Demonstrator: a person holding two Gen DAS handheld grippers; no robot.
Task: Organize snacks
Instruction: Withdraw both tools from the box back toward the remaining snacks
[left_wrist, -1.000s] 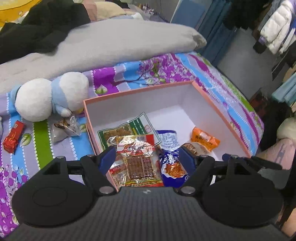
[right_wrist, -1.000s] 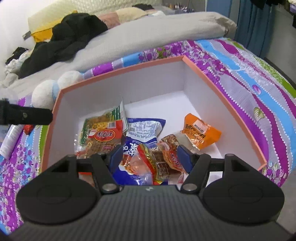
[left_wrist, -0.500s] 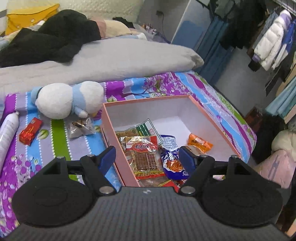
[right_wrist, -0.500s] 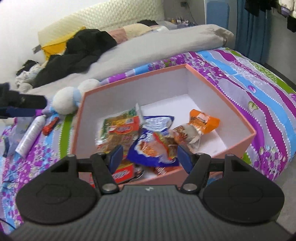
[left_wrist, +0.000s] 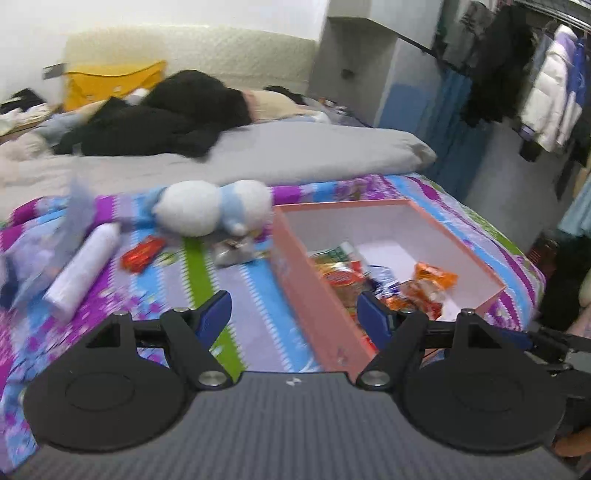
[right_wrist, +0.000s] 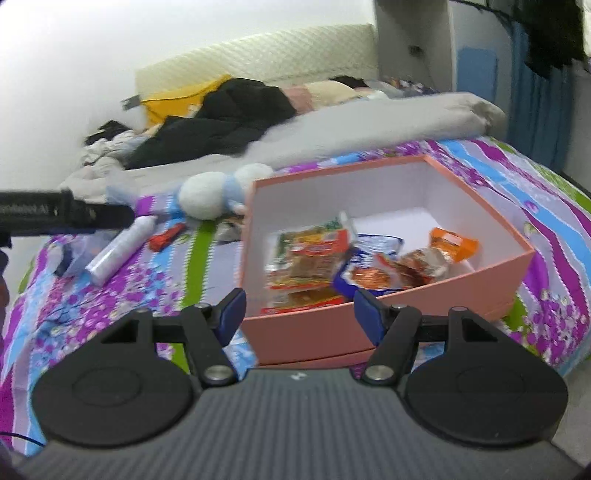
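A pink box (left_wrist: 317, 295) (right_wrist: 406, 317) with a white inside sits on the patterned bedspread and holds several snack packets (right_wrist: 314, 258) (left_wrist: 402, 280). On the bedspread left of the box lie a red snack bar (left_wrist: 142, 253) (right_wrist: 166, 236) and a clear-wrapped snack (left_wrist: 231, 251). My left gripper (left_wrist: 293, 314) hangs open and empty, straddling the box's near left corner from behind. My right gripper (right_wrist: 299, 308) is open and empty in front of the box's near wall. The left gripper's black body (right_wrist: 66, 216) shows at the left edge of the right wrist view.
A white and blue plush toy (left_wrist: 210, 210) (right_wrist: 218, 192) lies beside the box's far left corner. A white bottle (left_wrist: 83, 269) (right_wrist: 122, 247) and a clear bag (right_wrist: 70, 254) lie further left. A grey duvet (left_wrist: 295, 151) and dark clothes cover the back of the bed. Clothes hang at right.
Both grippers have pulled back from over the box and stayed open. The whole box and the items left of it have come into view.
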